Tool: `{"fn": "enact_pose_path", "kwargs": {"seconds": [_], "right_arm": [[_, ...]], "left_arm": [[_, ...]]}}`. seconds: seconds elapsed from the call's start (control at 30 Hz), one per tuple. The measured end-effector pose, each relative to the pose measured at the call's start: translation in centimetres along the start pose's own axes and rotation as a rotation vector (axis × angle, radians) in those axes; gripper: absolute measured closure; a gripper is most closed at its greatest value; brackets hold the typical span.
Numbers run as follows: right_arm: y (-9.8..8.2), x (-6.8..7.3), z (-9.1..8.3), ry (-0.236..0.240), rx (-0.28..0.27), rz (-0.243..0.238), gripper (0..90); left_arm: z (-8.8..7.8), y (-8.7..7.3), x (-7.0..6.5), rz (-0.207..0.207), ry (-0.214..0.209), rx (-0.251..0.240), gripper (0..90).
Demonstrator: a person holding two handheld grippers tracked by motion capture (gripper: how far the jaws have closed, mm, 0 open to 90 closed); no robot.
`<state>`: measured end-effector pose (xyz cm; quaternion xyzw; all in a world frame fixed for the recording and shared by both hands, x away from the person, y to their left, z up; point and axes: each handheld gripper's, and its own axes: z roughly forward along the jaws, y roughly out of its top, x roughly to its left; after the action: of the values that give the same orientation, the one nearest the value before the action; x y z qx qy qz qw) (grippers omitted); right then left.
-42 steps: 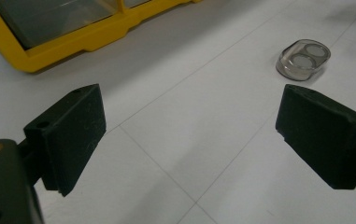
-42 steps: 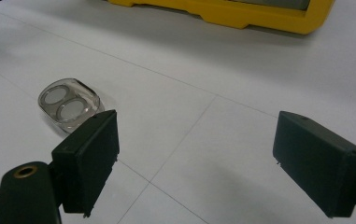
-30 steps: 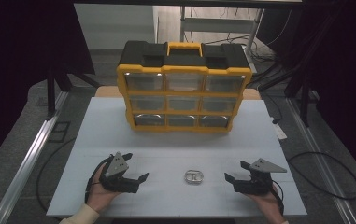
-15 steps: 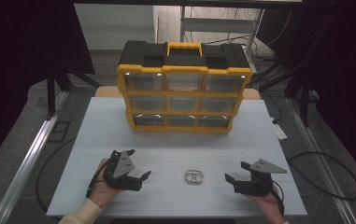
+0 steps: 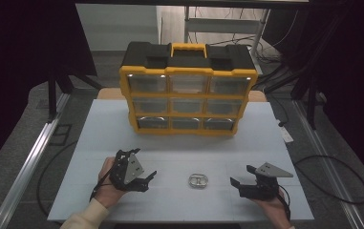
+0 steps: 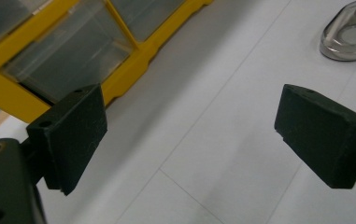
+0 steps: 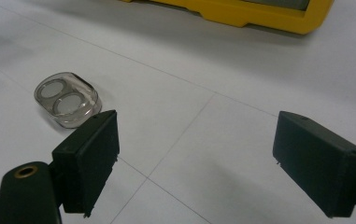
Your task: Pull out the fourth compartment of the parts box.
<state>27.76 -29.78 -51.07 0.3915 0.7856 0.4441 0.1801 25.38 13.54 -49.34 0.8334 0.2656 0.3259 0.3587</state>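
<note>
Since a moment ago, the left tool (image 5: 144, 179) has slid a little right along the near edge of the desk (image 5: 218, 148), closer to the small clear container (image 5: 198, 181); the right tool (image 5: 239, 183) has kept its place. Both tools are released, jaws spread wide with nothing between them. The container lies flat on the desk between the two tools, apart from both, with two round discs showing through its top. Farther back stands a yellow and black drawer cabinet (image 5: 187, 90), its clear drawers facing the person, whose hands hold the tools low over the desk.
</note>
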Motion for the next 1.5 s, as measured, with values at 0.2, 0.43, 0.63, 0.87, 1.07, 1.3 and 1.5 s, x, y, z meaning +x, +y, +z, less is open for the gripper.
{"fn": "enact_pose_path", "kwargs": {"seconds": [0.2, 0.43, 0.63, 0.87, 1.07, 1.3, 1.5], "right_arm": [[0.0, 0.0, 0.1, -0.004, 0.002, 0.001, 15.5], [0.0, -0.1, 0.0, -0.006, 0.008, 0.0, 15.5], [0.0, 0.0, 0.1, -0.006, 0.009, -0.002, 15.5], [0.0, 0.0, 0.1, -0.007, 0.011, -0.002, 15.6], [0.0, 0.0, 0.1, -0.01, 0.01, -0.005, 15.8], [-0.1, 0.0, 0.2, -0.007, 0.019, 0.0, 15.7], [-0.1, -0.1, 0.2, -0.009, 0.016, 0.001, 15.7]], "left_arm": [[0.0, 0.2, 0.0, 0.034, 0.038, -0.002, 10.0], [0.2, 0.4, 0.1, 0.071, 0.079, -0.001, 10.0], [0.4, 0.7, 0.2, 0.095, 0.108, 0.012, 10.0], [0.8, 0.8, 0.4, 0.122, 0.144, 0.013, 9.9], [1.3, 1.0, 0.8, 0.143, 0.19, 0.015, 9.8], [1.4, 1.7, 1.4, 0.15, 0.213, 0.006, 10.0], [1.6, 2.5, 2.2, 0.172, 0.253, -0.002, 10.5]]}}
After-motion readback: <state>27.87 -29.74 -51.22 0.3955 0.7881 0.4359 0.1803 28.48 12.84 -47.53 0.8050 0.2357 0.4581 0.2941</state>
